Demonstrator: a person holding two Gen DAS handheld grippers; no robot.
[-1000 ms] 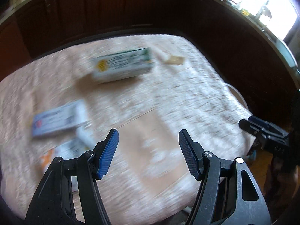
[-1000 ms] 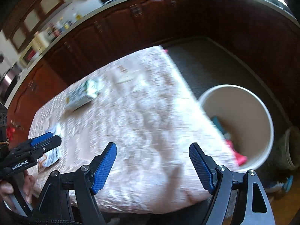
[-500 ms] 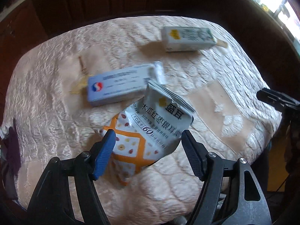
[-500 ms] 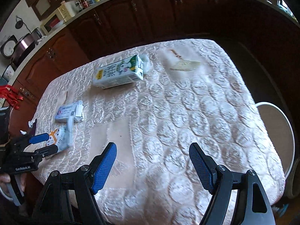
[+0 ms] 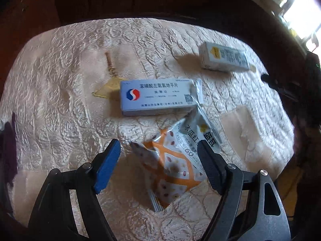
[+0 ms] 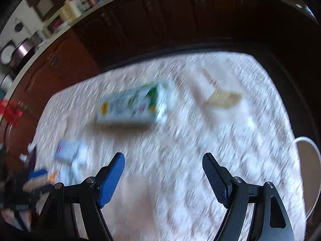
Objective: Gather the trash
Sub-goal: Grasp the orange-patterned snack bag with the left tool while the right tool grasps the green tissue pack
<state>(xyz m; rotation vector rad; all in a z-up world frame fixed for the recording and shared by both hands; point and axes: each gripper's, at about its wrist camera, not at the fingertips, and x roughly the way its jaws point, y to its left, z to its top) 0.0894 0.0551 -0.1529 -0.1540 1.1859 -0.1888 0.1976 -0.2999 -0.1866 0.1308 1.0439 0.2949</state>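
In the left wrist view my left gripper (image 5: 158,150) is open, low over the cloth-covered table (image 5: 60,92), with a crumpled white-and-orange snack wrapper (image 5: 176,164) lying between its fingers. A blue-white medicine box (image 5: 158,96) lies just beyond the wrapper. A milk carton (image 5: 224,59) lies on its side farther right. In the blurred right wrist view my right gripper (image 6: 163,164) is open and empty above the table. The milk carton (image 6: 132,106) lies ahead of it, the medicine box (image 6: 68,150) at the left.
A white bin rim (image 6: 309,172) shows past the table's right edge. Embroidered tan fan motifs (image 5: 109,86) (image 6: 222,98) mark the cloth. Dark wooden cabinets (image 6: 160,20) ring the table. The left gripper (image 6: 30,182) shows at the right wrist view's left edge.
My left gripper has moved lower and closer over the wrapper, which now lies between its fingers. My right gripper has swung toward the milk carton; its view is blurred.
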